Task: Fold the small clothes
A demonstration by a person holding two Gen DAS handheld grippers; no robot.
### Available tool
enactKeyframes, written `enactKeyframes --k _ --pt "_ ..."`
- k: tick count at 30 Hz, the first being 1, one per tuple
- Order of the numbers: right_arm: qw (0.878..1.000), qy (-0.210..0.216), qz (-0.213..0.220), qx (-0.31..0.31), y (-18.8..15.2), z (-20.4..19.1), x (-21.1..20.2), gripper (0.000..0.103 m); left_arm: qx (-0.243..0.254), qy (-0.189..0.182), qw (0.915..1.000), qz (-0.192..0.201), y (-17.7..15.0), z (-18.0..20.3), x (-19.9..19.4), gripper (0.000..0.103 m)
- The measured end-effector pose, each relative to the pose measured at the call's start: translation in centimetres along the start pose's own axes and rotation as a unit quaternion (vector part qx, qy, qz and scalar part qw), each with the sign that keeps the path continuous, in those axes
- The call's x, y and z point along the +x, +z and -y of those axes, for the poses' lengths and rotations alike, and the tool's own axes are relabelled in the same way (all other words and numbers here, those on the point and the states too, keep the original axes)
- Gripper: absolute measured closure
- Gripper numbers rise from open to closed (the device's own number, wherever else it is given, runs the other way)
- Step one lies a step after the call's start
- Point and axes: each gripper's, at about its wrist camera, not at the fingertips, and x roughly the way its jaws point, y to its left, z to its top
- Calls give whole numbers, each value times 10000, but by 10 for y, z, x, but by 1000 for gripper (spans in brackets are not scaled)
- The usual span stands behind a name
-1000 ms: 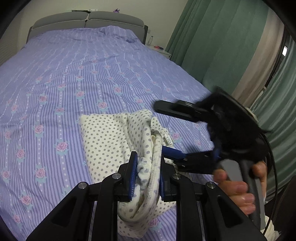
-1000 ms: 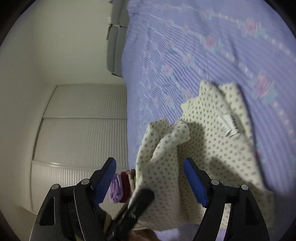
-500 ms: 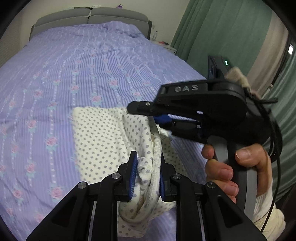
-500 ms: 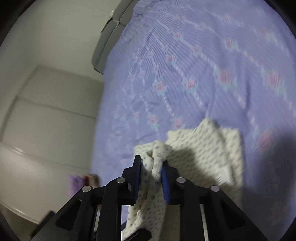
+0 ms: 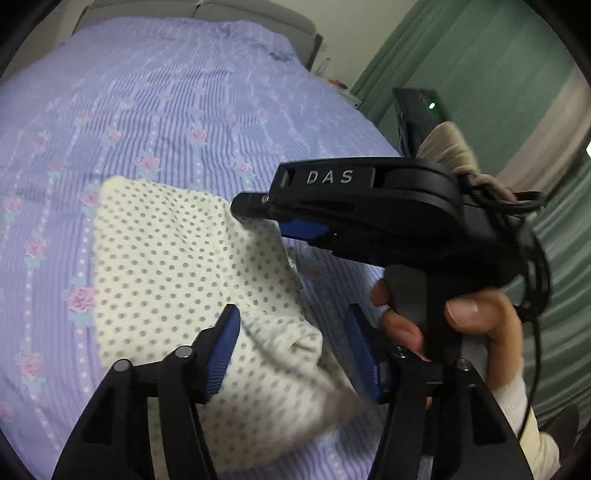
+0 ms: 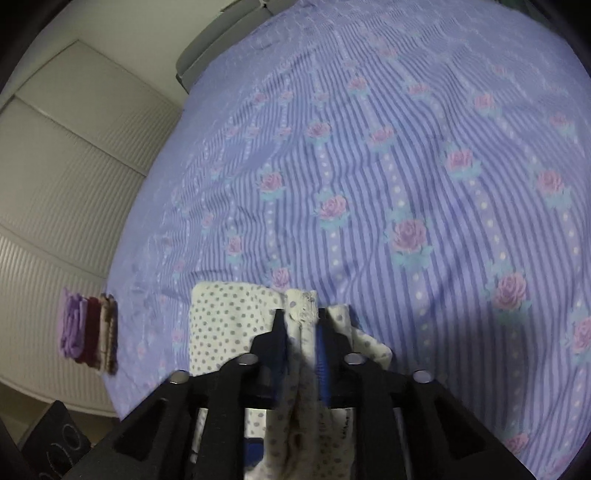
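A small cream garment with grey polka dots (image 5: 173,266) lies on the purple striped bedspread (image 5: 155,110). My left gripper (image 5: 291,347) is open, its blue pads on either side of the garment's near edge without holding it. My right gripper (image 6: 301,332) is shut on a bunched fold of the garment (image 6: 301,306) and holds it above the rest of the cloth (image 6: 221,321). In the left wrist view the right gripper's black body (image 5: 369,214) is over the garment's right side, held by a hand.
A stack of folded small clothes in purple, maroon and beige (image 6: 88,332) sits at the bed's left edge. Grey headboard (image 5: 207,14) at the far end. Green curtains (image 5: 461,66) on the right. White wardrobe doors (image 6: 55,155) beyond the bed.
My left gripper has opened and let go of the garment's edge. My right gripper shut on a fold of it, which it still holds, and moved over the garment.
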Motion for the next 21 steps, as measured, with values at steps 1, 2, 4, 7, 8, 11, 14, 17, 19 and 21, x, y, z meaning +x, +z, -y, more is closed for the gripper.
enactKeyframes --k 1,2,4,7,8,11,14,17,19,21 --pt "10000 17 84 33 -2 1 -4 65 175 -13 9998 114 -3 2 -12 43" --pt "9997 61 229 34 -4 2 -12 64 305 -23 9993 212 -5 2 -22 40" --pt "9986 46 525 25 -15 15 -39 60 733 -3 9962 472 -16 0 -48 39" --pt "9948 -303 965 -110 -34 9 -73 60 1478 310 9862 674 -37 -9 -76 39" --pt "9937 -374 1050 -149 -43 7 -83 60 1639 415 9829 733 -44 -13 -83 39" --pt "9882 -638 1353 -338 -81 -6 -111 60 1920 719 9748 881 -65 -33 -100 39" --pt "9844 -638 1632 -152 -120 -9 -128 60 1896 749 9748 903 -82 -47 -106 39" --pt "9806 -472 1874 321 -148 -4 -130 60 1831 648 9778 788 -94 -58 -105 48" --pt "9750 -493 2096 555 -163 -3 -126 60 1869 614 9777 737 -97 -58 -100 56" --pt "9741 -613 2131 436 -167 -10 -118 60 2018 540 9751 745 -102 -54 -96 57"
